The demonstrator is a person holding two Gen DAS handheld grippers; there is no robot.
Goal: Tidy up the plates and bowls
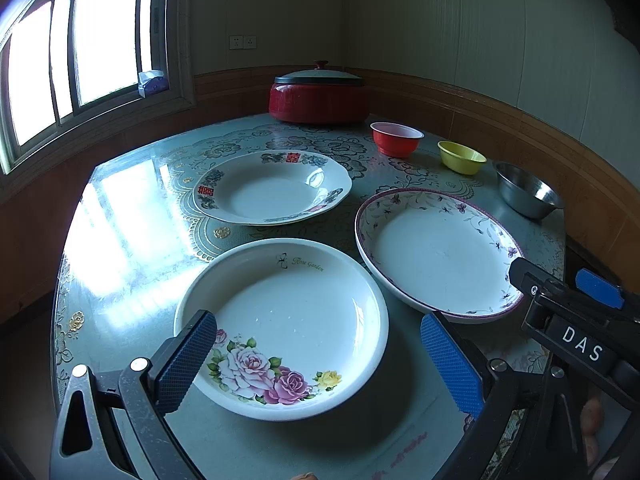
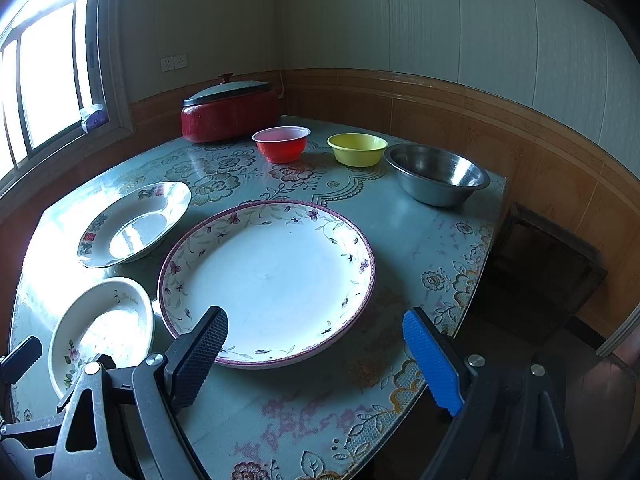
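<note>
Three plates (image 2: 272, 276) and three bowls (image 2: 357, 149) sit unstacked on the table (image 2: 420, 232).

Floral-patterned counter (image 2: 420, 240), glossy under window glare. Resting directly on it: rose plate (image 1: 296, 320) nearest, purple-rimmed plate (image 2: 272, 280) just beside, red-character plate (image 1: 272, 188) behind. Along the far side, a red pot (image 1: 320, 100), red bowl (image 2: 282, 144), yellow bowl (image 2: 357, 149), steel bowl (image 2: 436, 174).

Steel bowl (image 2: 437, 174): brushed, shiny metal. Beside it, yellow bowl (image 2: 357, 149) and red bowl (image 2: 281, 144): smooth plastic. Tablecloth (image 2: 400, 224): glossy.
</note>
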